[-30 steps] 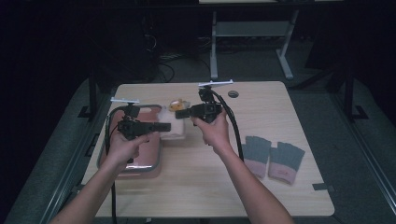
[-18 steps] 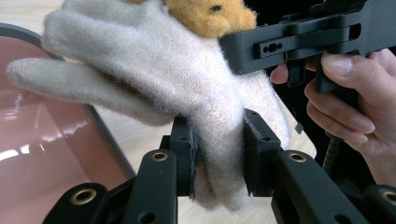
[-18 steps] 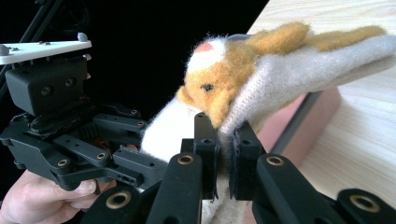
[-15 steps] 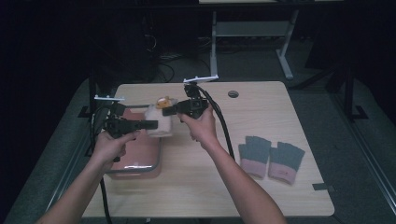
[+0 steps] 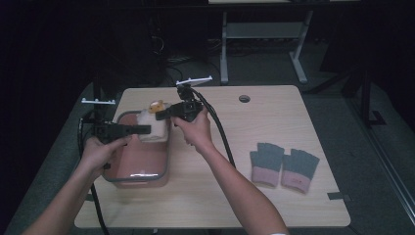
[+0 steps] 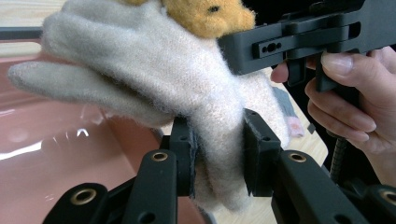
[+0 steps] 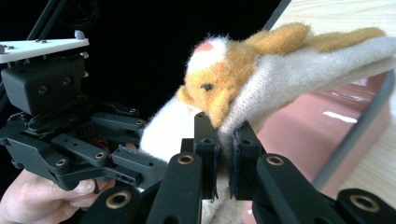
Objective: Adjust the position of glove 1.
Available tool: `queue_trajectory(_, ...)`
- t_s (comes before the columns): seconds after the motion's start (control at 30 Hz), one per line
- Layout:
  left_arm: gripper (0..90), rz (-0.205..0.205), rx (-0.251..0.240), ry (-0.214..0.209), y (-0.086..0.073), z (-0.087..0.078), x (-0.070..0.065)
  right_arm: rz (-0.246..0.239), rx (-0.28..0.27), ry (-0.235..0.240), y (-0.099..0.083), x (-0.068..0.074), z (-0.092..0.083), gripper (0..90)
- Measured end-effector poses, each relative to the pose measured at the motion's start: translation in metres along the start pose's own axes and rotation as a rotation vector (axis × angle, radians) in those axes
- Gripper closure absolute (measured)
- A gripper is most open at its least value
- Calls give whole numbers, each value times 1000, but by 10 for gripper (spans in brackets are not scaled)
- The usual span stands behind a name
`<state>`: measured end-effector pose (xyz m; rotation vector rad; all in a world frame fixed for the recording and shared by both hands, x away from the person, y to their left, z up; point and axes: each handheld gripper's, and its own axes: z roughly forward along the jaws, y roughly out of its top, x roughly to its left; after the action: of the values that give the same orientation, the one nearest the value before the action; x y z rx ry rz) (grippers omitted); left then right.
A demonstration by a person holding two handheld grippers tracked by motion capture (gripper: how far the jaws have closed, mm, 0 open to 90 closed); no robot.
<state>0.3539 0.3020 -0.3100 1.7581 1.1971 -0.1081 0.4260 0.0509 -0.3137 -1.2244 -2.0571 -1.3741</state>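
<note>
You hold a cream fuzzy glove (image 5: 152,126) with an orange animal face (image 7: 219,81) between both tools, lifted over the far end of the pink bin (image 5: 139,161). Your left tool (image 5: 143,129) is clamped on the glove's cuff end; in the left gripper view the pads (image 6: 186,154) squeeze the fabric from both sides and the fingers of the glove stick out over the bin floor. Your right tool (image 5: 164,113) is pinched on the glove's edge just under the animal face, jaws nearly together with only thin fabric between.

The bin sits at the counter's (image 5: 274,117) left side, its left wall close to the counter edge, its grey rim (image 7: 362,126) just below the glove. The middle of the counter to the right of the bin is open wood. A pair of grey-and-pink gloves (image 5: 283,164) lies well apart near the right edge. A small round hole (image 5: 244,98) sits near the far edge.
</note>
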Motion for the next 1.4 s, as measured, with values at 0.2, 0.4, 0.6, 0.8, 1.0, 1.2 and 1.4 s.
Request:
queue_trajectory(0.2, 689, -7, 12, 9, -3, -8, 8, 10, 12, 14, 1, 2, 12, 837)
queue_trajectory(0.4, 689, -29, 21, 20, -8, -14, 19, 17, 30, 29, -1, 1, 28, 836)
queue_trajectory(0.6, 689, -46, 40, 29, -14, -18, 29, 39, 52, 54, -3, -4, 44, 836)
queue_trajectory(0.8, 689, -65, 51, 27, -18, -17, 36, 44, 64, 51, -6, -7, 54, 835)
queue_trajectory(1.0, 689, -78, 68, 32, -21, -16, 43, 49, 78, 44, -10, -11, 62, 835)
queue_trajectory(1.2, 689, -95, 89, 36, -26, -13, 49, 61, 86, 44, -13, -16, 68, 834)
queue_trajectory(1.4, 690, -107, 112, 47, -32, -10, 56, 68, 107, 39, -19, -24, 77, 834)
